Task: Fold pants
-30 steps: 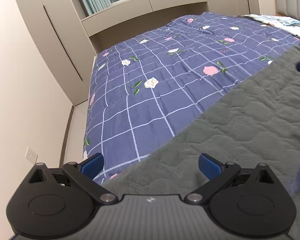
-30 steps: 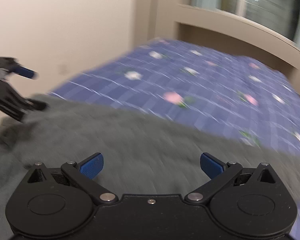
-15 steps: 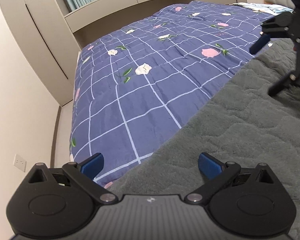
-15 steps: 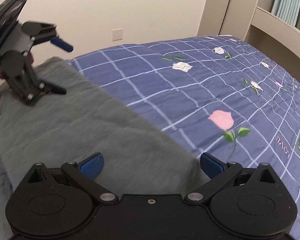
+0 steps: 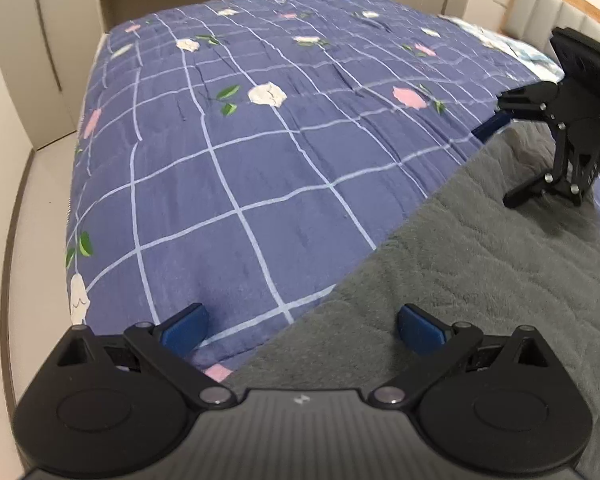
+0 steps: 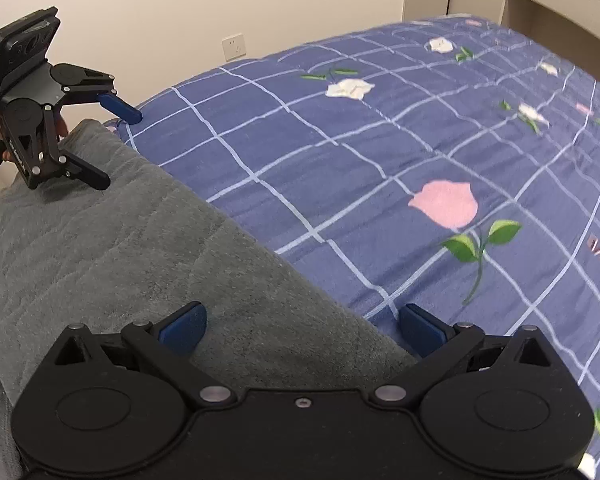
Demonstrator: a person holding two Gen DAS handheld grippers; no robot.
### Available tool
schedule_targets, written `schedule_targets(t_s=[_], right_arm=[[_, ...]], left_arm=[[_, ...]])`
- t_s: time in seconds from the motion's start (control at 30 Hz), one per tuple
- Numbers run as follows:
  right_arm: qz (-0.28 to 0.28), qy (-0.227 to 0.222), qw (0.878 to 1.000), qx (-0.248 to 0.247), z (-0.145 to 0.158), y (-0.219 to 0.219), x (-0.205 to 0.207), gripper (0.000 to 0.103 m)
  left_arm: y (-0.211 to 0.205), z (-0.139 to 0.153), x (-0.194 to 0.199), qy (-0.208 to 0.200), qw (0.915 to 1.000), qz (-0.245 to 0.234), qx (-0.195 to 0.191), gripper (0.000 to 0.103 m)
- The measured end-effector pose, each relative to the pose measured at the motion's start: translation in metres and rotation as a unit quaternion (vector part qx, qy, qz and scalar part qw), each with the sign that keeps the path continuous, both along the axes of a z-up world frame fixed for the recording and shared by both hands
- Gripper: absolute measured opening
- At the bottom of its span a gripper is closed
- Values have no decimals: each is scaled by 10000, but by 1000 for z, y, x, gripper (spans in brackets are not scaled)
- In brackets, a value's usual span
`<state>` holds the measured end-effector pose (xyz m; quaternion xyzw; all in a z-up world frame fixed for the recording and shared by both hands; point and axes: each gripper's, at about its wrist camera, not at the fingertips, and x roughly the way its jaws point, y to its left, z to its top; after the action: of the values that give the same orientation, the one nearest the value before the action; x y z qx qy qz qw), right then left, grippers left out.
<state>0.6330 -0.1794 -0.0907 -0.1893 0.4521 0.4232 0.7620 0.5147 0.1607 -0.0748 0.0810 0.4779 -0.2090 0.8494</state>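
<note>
Pants (image 5: 480, 272) on checked floral bedspread (image 5: 260, 160)

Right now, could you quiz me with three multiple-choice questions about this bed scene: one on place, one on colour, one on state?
1. The fuzzy grey pants lie where?
A. on the blue checked flower quilt
B. on the floor
C. on a chair

2. Pads on the left tool are?
A. red
B. blue
C. yellow

3. The right tool is?
A. shut on cloth
B. out of view
C. open

Answers: 1 A, grey cloth rests on the quilt; 2 B, both pads look blue; 3 C, pads stand wide apart over the pants edge.
</note>
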Motion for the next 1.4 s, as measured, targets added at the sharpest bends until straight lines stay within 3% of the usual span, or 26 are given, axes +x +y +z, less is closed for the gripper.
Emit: schedule_targets(t_s=[0.1, 0.23, 0.33, 0.4, 0.43, 0.5, 0.53, 0.57, 0.6, 0.8, 1.0, 1.4], right_arm=[[-26, 55, 10000, -5, 0, 0, 1, 101], [2, 113, 9999, -6, 7, -4, -1, 86], [-56, 143, 9999, -40, 13, -10, -1, 73], [-54, 114, 9999, -51, 15, -12, -5, 63], [-39, 46, 9999, -81, 17, -12, -9, 55], [-35, -187, 9997, -180, 22, -11, -19, 35], [-66, -345, 9990, -262, 25, -11, -25, 23], [-105, -484, 9983, -319, 28, -11, -30, 16], [-159, -613, 9974, -357, 32, -12, -37, 15], [-375, -1248, 9908, -377, 57, -18, -78, 10], [-439, -2043, 9773, -350, 89, -26, -143, 9], [-857, -2689, 9593, 109, 131, -52, -275, 6]], left_arm=[[-5, 1, 1, 113, 9996, -153, 193, 103], [-7, 6, 2, 321, 9987, -171, 357, 101], [-10, 12, -3, 372, 9988, -184, 273, 81], [-12, 16, -7, 418, 9987, -240, 172, 60], [-14, 18, -9, 403, 9987, -207, 212, 56], [-18, 20, -13, 387, 9987, -126, 320, 35], [-19, 21, -14, 380, 9986, -61, 374, 29], [-21, 23, -16, 342, 9985, 22, 424, 17], [-22, 26, -19, 312, 9985, 95, 442, 13], [-38, 51, -54, -235, 9964, 222, 779, 7], [-46, 90, -108, -871, 9934, 231, 716, 7], [-67, 142, -233, -1820, 9808, 75, 690, 7]])
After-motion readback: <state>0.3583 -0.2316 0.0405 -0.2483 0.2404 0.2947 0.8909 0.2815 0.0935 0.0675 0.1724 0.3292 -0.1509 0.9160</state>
